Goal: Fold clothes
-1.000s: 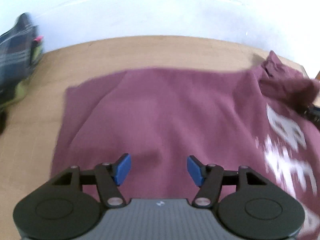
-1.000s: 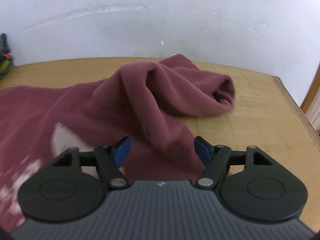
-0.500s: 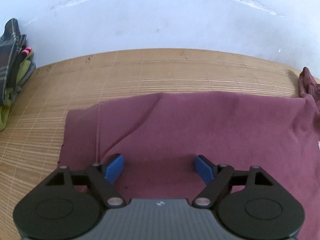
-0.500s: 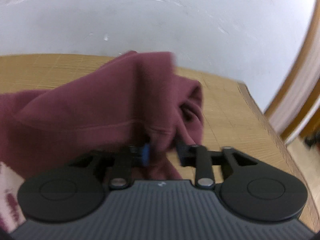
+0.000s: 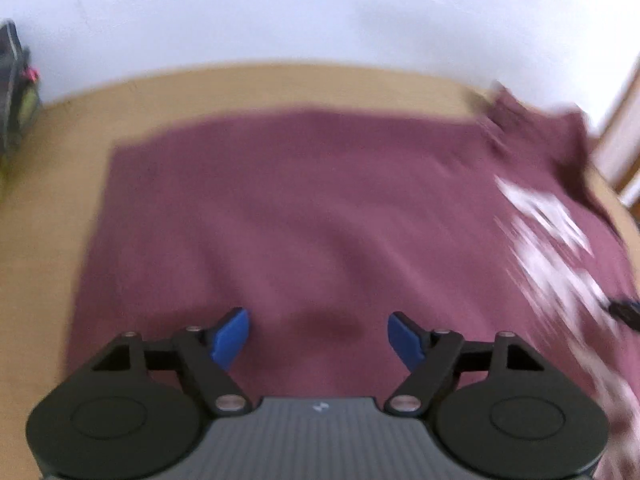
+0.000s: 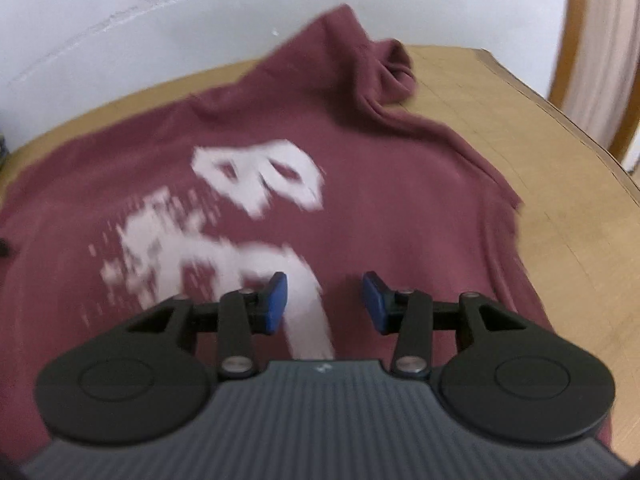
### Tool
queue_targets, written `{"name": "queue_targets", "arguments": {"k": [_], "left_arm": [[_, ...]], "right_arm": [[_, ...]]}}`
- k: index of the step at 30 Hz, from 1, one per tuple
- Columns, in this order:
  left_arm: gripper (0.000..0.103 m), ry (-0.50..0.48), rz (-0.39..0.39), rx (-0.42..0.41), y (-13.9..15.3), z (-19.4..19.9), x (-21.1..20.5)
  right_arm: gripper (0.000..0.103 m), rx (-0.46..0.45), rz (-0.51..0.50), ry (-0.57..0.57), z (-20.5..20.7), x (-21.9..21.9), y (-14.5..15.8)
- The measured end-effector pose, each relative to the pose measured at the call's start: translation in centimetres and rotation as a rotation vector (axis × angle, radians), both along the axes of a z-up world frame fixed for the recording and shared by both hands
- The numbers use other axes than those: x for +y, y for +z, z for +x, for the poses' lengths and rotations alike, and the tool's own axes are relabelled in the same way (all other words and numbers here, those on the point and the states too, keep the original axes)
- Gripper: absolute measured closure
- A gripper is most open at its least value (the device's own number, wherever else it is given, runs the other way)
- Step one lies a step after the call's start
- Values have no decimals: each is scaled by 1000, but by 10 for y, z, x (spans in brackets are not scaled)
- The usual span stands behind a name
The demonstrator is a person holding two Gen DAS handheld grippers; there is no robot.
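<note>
White wall (image 5: pixel 320 12) fills the top of both wrist views; both frames are motion-blurred.

Tabletop (image 5: pixel 36 208), light wood grain, runs the full width below the wall. Its right edge (image 6: pixel 560 112) shows in the right wrist view, with a wooden frame (image 6: pixel 564 28) standing beyond it.

Maroon sweatshirt (image 5: pixel 304 216) lies spread on the tabletop and covers most of its middle. In the left wrist view the plain lower body is flat, with the left side edge straight and bare wood beside it. White print (image 6: pixel 256 184) sits on the chest, smeared by blur; lettering not readable. One sleeve (image 6: pixel 392 64) is bunched at the far right corner, cuff curled over, partly on the garment and partly on bare wood.

Folded clothes pile (image 5: pixel 16 88), dark with a yellow-green layer and a pink spot, sits at the far left edge of the tabletop, well apart from the sweatshirt.

Left gripper (image 5: pixel 319 336): jaws wide apart, blue pads empty, over the plain lower part of the sweatshirt. Contact with the cloth cannot be told.

Right gripper (image 6: pixel 325 300): jaws apart, narrower than the left, holding nothing, over the lower part of the white print. A dark tip of it (image 5: pixel 624 312) shows at the right edge of the left wrist view.
</note>
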State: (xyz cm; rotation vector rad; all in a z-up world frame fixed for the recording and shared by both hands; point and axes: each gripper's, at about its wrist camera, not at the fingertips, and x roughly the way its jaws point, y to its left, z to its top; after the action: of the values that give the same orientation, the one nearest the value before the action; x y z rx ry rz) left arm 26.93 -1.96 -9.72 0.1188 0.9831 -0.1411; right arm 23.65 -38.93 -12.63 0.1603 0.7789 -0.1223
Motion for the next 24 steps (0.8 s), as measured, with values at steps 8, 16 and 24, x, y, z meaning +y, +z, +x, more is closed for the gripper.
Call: {"name": "queue_targets", "arguments": {"k": [8,16,24], "left_arm": [[15,16,35,46,7,-98,18],[23,33,151,40,14,-149,49],[23,-41,136,21,16,-204,94]], "right_arm": [[47,-67,-139,-94,-19,-29,-12],[20,-98,1,-211,-66,-40,21],[19,-155,-89,-265,-233,-21,45]]}}
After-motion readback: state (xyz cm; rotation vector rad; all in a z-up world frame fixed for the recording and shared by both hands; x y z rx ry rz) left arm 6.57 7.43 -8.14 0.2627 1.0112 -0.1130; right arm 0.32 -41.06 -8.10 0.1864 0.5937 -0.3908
